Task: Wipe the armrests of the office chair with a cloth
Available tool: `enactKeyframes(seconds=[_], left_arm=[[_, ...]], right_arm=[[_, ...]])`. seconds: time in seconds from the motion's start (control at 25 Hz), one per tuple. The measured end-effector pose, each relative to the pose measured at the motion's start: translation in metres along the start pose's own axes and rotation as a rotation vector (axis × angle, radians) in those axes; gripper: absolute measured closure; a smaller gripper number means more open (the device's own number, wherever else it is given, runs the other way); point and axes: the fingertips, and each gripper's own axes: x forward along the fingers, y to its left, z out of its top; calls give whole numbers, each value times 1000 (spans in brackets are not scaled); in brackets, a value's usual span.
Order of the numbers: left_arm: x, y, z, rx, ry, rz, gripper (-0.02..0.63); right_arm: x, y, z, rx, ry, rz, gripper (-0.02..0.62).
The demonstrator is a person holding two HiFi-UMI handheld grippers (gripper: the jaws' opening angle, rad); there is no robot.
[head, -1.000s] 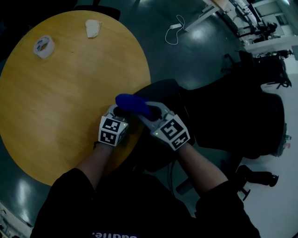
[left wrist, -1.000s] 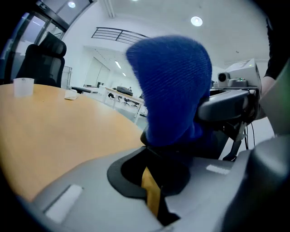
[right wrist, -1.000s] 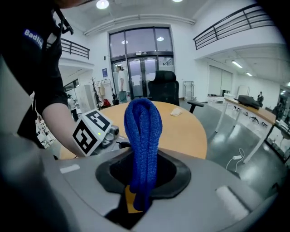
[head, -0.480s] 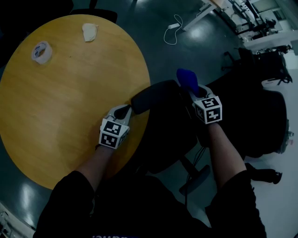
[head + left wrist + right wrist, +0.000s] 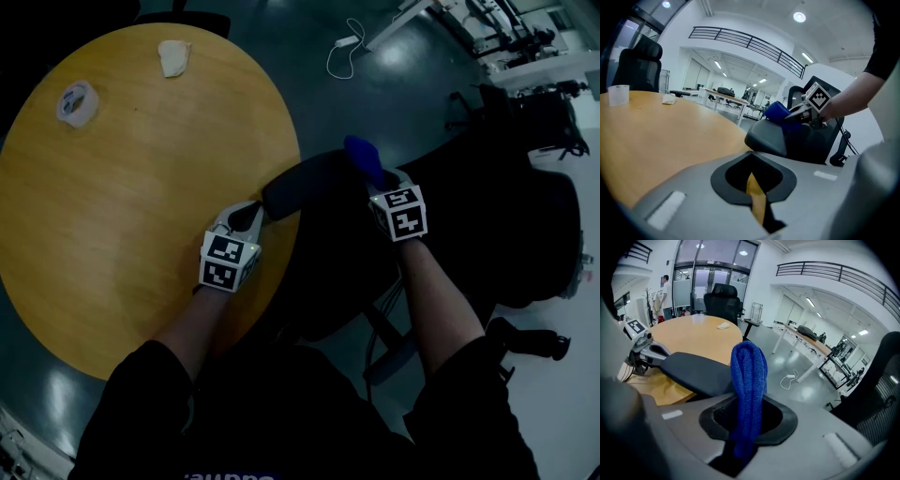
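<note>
The right gripper (image 5: 377, 184), fingers clenched on the blue cloth (image 5: 361, 157), holds it just beside the chair armrest (image 5: 305, 187) at the right edge of the surface (image 5: 122, 187), the left gripper (image 5: 246, 217) closed empty nearby, so wiping looks about to begin, needing the cloth pressed onto the armrest and swept along.

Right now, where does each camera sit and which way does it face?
Head view: on the head, steeply down at table, armrest, left gripper, right gripper, forearms.
Left gripper view: behind its shut jaws, facing armrest and right gripper.
Right gripper view: behind jaws clamping the blue cloth, facing left gripper.
Shared: the armrest, in all three.
</note>
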Motion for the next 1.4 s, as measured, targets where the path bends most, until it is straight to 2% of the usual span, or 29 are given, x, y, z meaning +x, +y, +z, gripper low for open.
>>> enactKeyframes(seconds=[0.32,0.48,0.76,1.04,1.4], left_arm=[[-1,0,-1,1,5,7,594],[-1,-1,-2,7,10,6,594],[-1,-2,-5,10,18,2,594],[-6,-8,-7,19,24,-9,593],[-12,-15,-13,44,31,-7,592]], right_arm=[[-12,25,0,109,-57,8,506],[-18,65,8,53,-88,60,506],[-28,128,22,191,-180,130,506],[-40,185,31,219,-221,217,506],[-58,242,38,186,-256,367,506]])
